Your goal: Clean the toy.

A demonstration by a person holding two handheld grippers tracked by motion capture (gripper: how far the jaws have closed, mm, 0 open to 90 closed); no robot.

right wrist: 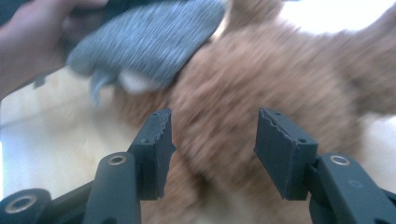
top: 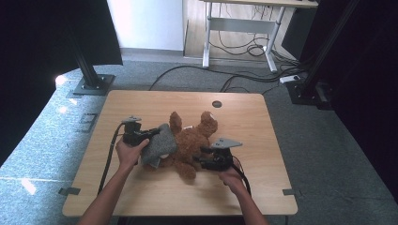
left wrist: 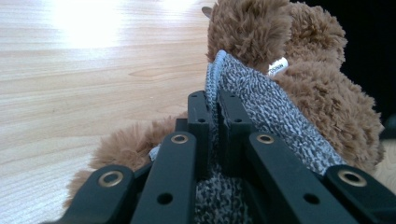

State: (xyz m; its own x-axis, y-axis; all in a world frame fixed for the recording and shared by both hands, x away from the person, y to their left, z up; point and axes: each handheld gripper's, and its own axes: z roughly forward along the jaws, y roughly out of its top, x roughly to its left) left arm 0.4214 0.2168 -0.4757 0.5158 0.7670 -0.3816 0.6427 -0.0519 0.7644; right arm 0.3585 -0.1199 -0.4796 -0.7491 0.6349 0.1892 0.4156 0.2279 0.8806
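Note:
A brown teddy bear [top: 192,138] lies on its back in the middle of the wooden table [top: 141,187]. A grey knitted garment [top: 159,145] covers its left side. My left gripper [top: 152,133] is shut on that garment. In the left gripper view the knit hem [left wrist: 212,74] is pinched between the closed jaws of the left gripper [left wrist: 213,100], with the bear [left wrist: 327,93] behind it. My right gripper [top: 199,159] sits at the bear's lower right side. In the blurred right gripper view the right gripper [right wrist: 212,140] is open, with brown fur [right wrist: 261,79] just beyond its pads and the garment [right wrist: 149,37] farther off.
A small round hole [top: 216,104] marks the table's far edge. Black posts on floor plates [top: 91,84] stand at the back left and back right. A white-legged desk [top: 234,28] with loose cables on the floor lies beyond the table.

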